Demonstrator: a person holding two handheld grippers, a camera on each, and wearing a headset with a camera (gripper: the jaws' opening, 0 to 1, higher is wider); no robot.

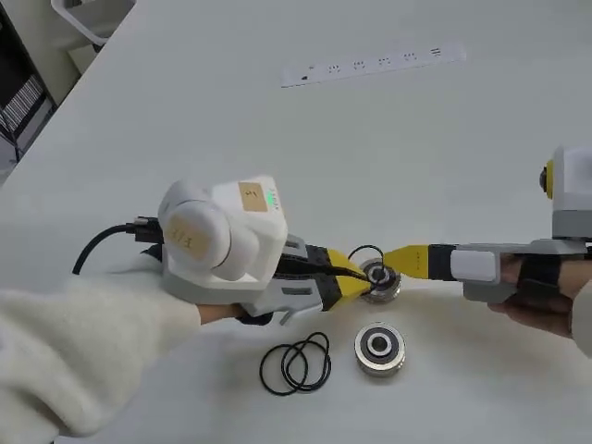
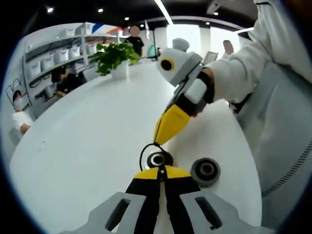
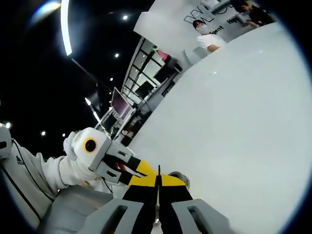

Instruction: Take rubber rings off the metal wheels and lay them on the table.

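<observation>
Head view: on the white table [image 1: 277, 166], your two grippers meet tip to tip over a metal wheel [image 1: 380, 277] lying flat near the middle of the scene. The left gripper [image 1: 359, 280] reaches in from the left. Its yellow jaws are pressed together with the tips against the wheel's left edge, and you cannot tell whether anything is pinched between them. The right gripper [image 1: 396, 261] reaches in from the right with its jaws closed on a thin black rubber ring [image 1: 367, 248]. The ring stands up as a loop on the far side of the wheel. Left gripper view: the wheel [image 2: 159, 159] sits just beyond the closed jaws of the left gripper [image 2: 161, 170], the ring [image 2: 143, 152] arcs off the wheel's left side, and the yellow tip of the right gripper [image 2: 157, 141] touches the top of that loop. Right gripper view: a fine black strand rises from the slit between the closed jaws of the right gripper [image 3: 158, 176], with the left gripper [image 3: 139, 170] just to its left. A second wheel [image 1: 379, 349] lies flat on the near side of the first, apart from it and from both grippers. To its left is a small heap of loose rings [image 1: 297, 363] on the table. A white power strip [image 1: 375, 65] lies at the far side, well apart from the work.
</observation>
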